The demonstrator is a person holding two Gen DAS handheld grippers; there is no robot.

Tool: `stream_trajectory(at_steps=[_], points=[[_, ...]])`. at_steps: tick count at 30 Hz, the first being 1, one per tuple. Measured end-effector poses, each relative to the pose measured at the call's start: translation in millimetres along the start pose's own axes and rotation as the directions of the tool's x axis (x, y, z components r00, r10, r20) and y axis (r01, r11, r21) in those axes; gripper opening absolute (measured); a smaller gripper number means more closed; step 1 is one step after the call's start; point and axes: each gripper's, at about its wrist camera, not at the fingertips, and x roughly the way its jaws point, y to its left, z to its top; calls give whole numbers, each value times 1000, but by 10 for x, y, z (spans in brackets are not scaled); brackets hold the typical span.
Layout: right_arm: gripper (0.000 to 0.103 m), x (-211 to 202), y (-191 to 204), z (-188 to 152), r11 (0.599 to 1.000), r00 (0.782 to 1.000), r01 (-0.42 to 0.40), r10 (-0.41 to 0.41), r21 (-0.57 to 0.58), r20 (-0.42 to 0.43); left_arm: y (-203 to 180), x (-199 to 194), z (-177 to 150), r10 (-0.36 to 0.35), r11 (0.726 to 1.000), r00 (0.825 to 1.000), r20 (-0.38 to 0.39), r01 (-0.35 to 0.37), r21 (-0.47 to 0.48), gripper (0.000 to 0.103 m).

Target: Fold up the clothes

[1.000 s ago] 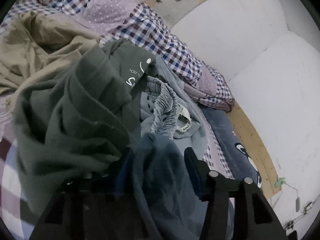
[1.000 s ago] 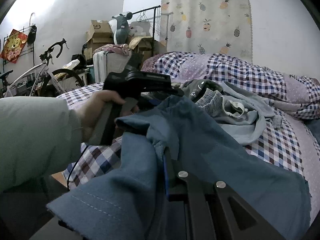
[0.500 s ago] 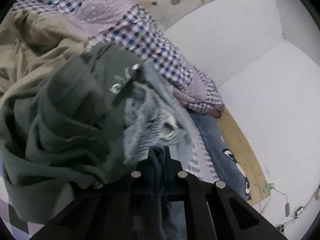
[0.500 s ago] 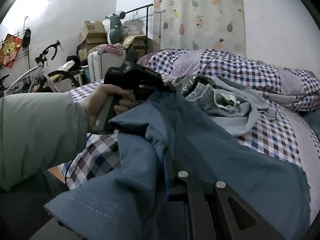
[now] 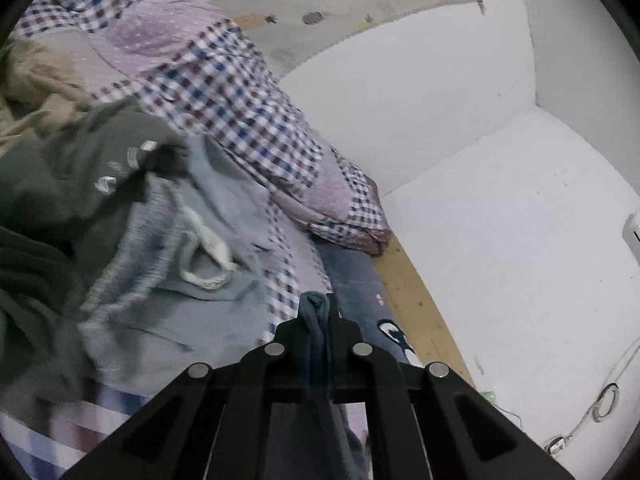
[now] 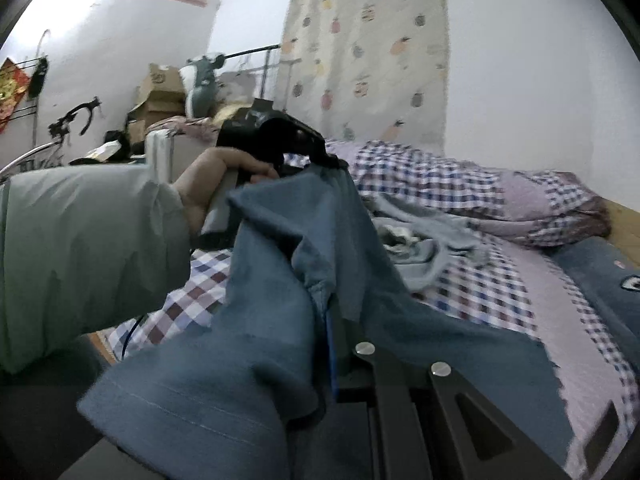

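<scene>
- Blue garment (image 6: 280, 288): held up above the bed between both grippers; from the right wrist view the cloth runs from the left gripper at upper centre down to the near right, one stitched hem (image 6: 192, 416) hanging at lower left. Long axis roughly diagonal; exact shape not determinable, fabric bunched.
- Left gripper (image 5: 319, 308): fingers pressed together on a narrow bunched fold of the blue garment, which trails down between them.
- Right gripper (image 6: 332, 320): mostly covered by the cloth; fabric gathered at its tips, apparently pinched there.
- Left hand (image 6: 212, 184), pale green sleeve (image 6: 80, 252), grips the left gripper's handle.
- Bed: checked sheet (image 6: 480, 292); grey trousers with drawstring (image 5: 192, 248), dark green garment (image 5: 52, 208), checked quilt (image 5: 224, 92).
- Room: white walls, pineapple-print curtain (image 6: 368, 52), bicycle (image 6: 60, 136), cardboard boxes (image 6: 160, 96).
</scene>
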Motion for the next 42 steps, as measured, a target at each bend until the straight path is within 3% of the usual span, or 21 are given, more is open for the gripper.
stream_trajectory(at_steps=[12, 17, 23, 29, 36, 40, 42], points=[[5, -761, -565, -326, 973, 987, 160, -160, 167, -17, -1163, 1257, -714, 82, 985, 982, -172, -53, 163, 3], [4, -868, -892, -583, 946, 974, 227, -213, 233, -81, -1292, 1944, -1201, 188, 968, 951, -246, -136, 212, 2], [4, -954, -1315, -918, 893, 956, 282, -234, 351, -176, -1277, 2703, -1777, 318, 933, 899, -302, -241, 266, 2], [4, -1041, -1687, -1163, 832, 941, 327, -242, 448, -237, -1321, 3097, -2106, 389, 902, 872, -297, -296, 314, 2], [4, -907, -2100, -1555, 734, 932, 337, -171, 589, -320, -1192, 3324, -2210, 483, 859, 841, -246, -399, 322, 2], [4, -837, -2195, -1670, 710, 933, 331, -148, 622, -329, -1208, 3235, -2160, 492, 853, 850, -191, -425, 303, 2], [4, -814, -2207, -1691, 708, 935, 326, -142, 626, -326, -1242, 3130, -2089, 474, 864, 864, -166, -422, 274, 2]])
